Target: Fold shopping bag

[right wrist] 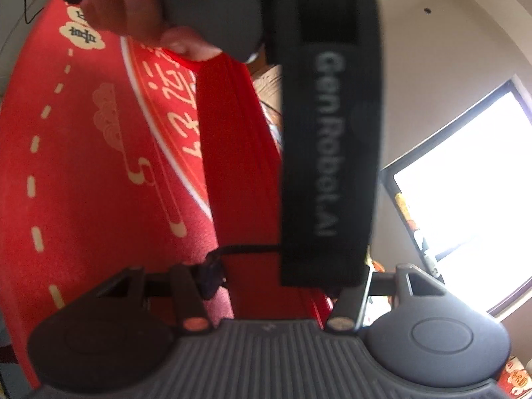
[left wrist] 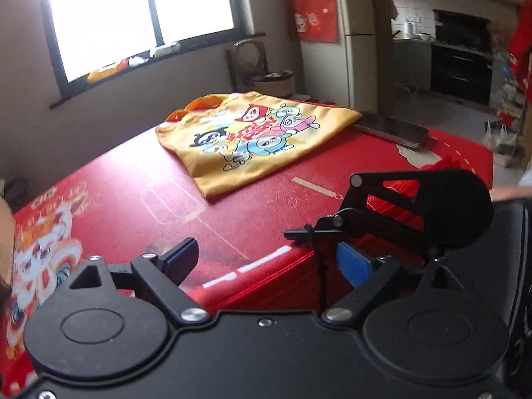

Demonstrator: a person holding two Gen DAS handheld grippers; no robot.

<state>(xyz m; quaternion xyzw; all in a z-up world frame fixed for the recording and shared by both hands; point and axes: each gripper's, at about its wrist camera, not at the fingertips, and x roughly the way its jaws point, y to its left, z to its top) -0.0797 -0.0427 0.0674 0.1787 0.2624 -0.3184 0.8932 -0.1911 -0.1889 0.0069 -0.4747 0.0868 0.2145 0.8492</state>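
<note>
A red shopping bag (left wrist: 266, 279), folded into a thick band with a white stripe, lies at the near edge of the red table mat (left wrist: 133, 206). My left gripper (left wrist: 269, 256) hovers over it, open wide, and its pads press on nothing. My right gripper (left wrist: 332, 209) comes in from the right, turned on its side, with red fabric between its fingers. In the right wrist view the red bag (right wrist: 232, 153) fills the gap of the right gripper (right wrist: 286, 279). One pad is hidden behind the left gripper's black body (right wrist: 329, 153), which a hand (right wrist: 133, 10) holds.
A yellow cartoon-print bag (left wrist: 252, 136) lies flat at the far side of the mat (right wrist: 66, 166). A dark flat slab (left wrist: 392, 129) sits beside it on the right. Beyond the table stand a fridge (left wrist: 345, 33), a rice cooker (left wrist: 272, 81) and a window (left wrist: 139, 16).
</note>
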